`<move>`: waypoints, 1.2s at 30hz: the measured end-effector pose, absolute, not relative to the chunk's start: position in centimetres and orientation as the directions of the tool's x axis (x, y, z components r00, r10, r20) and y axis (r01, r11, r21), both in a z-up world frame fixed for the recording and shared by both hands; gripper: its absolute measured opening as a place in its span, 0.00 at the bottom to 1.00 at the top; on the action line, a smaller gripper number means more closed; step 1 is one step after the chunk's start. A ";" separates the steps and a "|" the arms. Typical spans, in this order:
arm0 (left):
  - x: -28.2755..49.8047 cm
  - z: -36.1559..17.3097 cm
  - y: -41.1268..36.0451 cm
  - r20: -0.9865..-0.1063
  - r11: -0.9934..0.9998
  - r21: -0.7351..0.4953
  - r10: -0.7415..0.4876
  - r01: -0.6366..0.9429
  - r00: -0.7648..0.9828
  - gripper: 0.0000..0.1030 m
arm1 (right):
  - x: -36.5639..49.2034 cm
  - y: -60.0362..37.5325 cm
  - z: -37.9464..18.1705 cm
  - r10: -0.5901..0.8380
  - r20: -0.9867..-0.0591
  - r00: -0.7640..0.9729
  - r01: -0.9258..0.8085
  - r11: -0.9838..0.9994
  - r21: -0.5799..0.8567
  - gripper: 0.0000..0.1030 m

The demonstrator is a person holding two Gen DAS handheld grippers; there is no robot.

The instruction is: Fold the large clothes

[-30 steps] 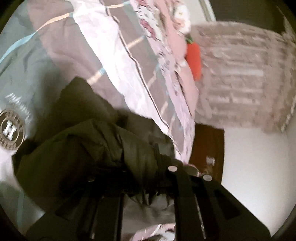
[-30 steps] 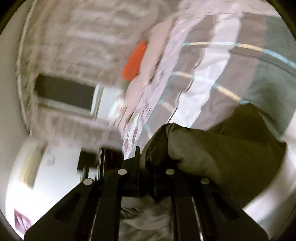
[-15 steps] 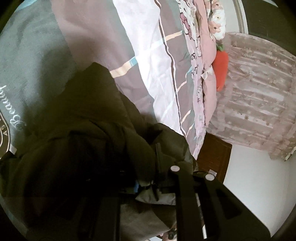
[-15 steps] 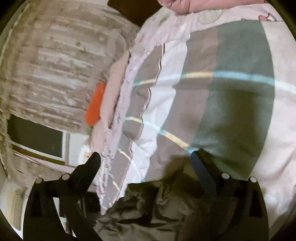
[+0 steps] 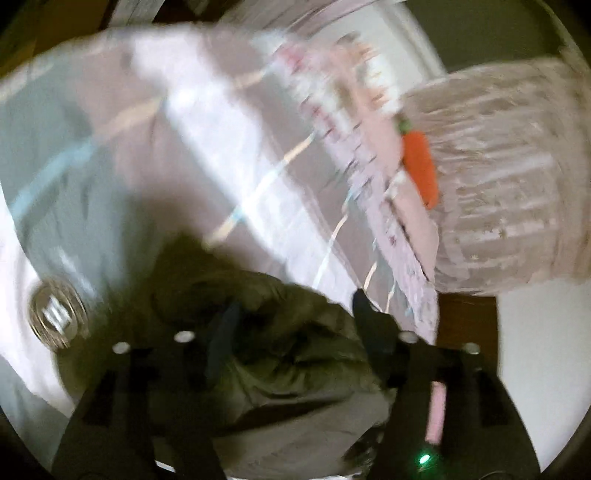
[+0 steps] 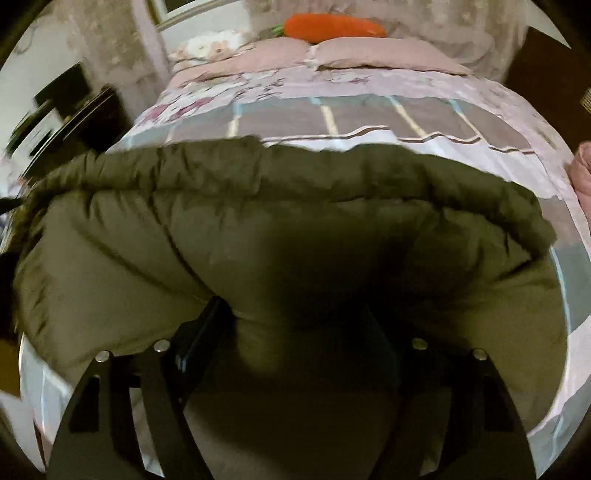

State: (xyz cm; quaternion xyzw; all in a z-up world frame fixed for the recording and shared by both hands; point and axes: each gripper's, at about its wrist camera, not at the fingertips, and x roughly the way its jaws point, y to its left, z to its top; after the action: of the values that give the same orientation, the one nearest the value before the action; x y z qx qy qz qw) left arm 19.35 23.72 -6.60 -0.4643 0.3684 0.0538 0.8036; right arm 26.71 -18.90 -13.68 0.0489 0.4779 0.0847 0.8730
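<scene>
From my right wrist camera the coat [image 6: 280, 236] fills most of the view: an olive padded thing lying in a broad mound across the bed [image 6: 369, 122], its thick rolled edge running from nine o'clock round to three o'clock. My right gripper [image 6: 306, 332] sits low at six o'clock, pressed into the padding. Its jaws are closing, with a bulge of coat between them; the left finger [image 6: 207, 325] lies against the fabric, but the right one is lost in shadow, so I can't say the pads are clamping yet.

Beyond the coat, toward twelve o'clock, I see the striped quilt, pink pillows [image 6: 369, 55] and a carrot plush [image 6: 332, 26] on top of them. A dark cabinet [image 6: 74, 114] stands at ten o'clock.

My left wrist camera is badly blurred. There the coat [image 5: 288, 350] is bunched at six o'clock, on the bed [image 5: 221, 147]. My left gripper [image 5: 295, 321] has its jaws opening, standing wide with crumpled fabric between them; the fingers [image 5: 369, 317] don't look to be pinching it. A round emblem [image 5: 57, 317] on the quilt shows at nine o'clock, the carrot plush [image 5: 421, 166] at two o'clock, and a lace curtain [image 5: 509, 177] at three o'clock.
</scene>
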 end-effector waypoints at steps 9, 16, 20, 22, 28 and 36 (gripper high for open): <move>21.2 -6.6 8.7 -0.767 0.942 -0.308 -0.164 -0.132 0.620 0.57 | 29.6 -21.2 -13.9 0.219 -0.793 0.569 0.049 0.953 0.298 0.73; 25.1 -12.9 12.6 -0.872 0.926 -0.149 0.043 -0.347 0.487 0.57 | 31.6 -26.7 -13.6 0.018 -0.785 0.619 0.225 0.954 0.199 0.73; 25.0 -14.5 19.0 -0.885 0.849 -0.166 0.096 -0.502 0.455 0.48 | 31.8 -32.6 -15.3 -0.140 -0.807 0.574 0.376 0.921 0.107 0.72; 24.5 -14.5 21.8 -0.885 0.806 -0.163 0.136 -0.569 0.446 0.44 | 31.2 -35.2 -15.5 -0.196 -0.807 0.558 0.452 0.887 0.097 0.72; 22.2 -9.8 22.2 -0.812 0.745 -0.139 0.291 -0.653 0.505 0.67 | 27.8 -39.7 -13.2 -0.341 -0.770 0.539 0.647 0.753 0.120 0.72; 21.4 -4.9 10.8 -0.755 0.915 -0.140 0.149 -0.378 0.638 0.71 | 25.2 -30.6 -7.9 -0.157 -0.768 0.621 0.372 0.921 0.113 0.73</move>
State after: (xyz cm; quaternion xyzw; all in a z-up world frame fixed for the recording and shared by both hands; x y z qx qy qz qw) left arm 21.43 10.76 -4.95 -0.1440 0.3989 0.1474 0.8935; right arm 25.21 -30.60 -7.90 0.1317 0.4093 -0.1485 0.8905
